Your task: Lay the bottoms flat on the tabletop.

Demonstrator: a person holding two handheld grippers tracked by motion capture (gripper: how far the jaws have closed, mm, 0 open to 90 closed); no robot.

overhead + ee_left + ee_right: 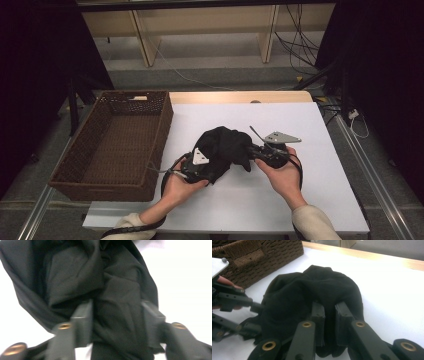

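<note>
A black cloth (223,145) lies bunched in a soft, rumpled mound on the white surface (300,200), near its middle and just right of the brown wicker basket (117,140); its fabric is matte and dark, folded over itself in thick creases, with a rounded hump at the far side. The left gripper (212,167) meets the cloth from the near left, the right gripper (250,150) from the right, so the mound sits between the two hands. In the left gripper view the fingers (83,322) stand partly apart with a thick fold of cloth running down between them; whether the pads press on it cannot be told through the blur. In the right gripper view the fingers (318,320) are nearly together, pinching a narrow ridge of the cloth's near edge between the pads.
</note>
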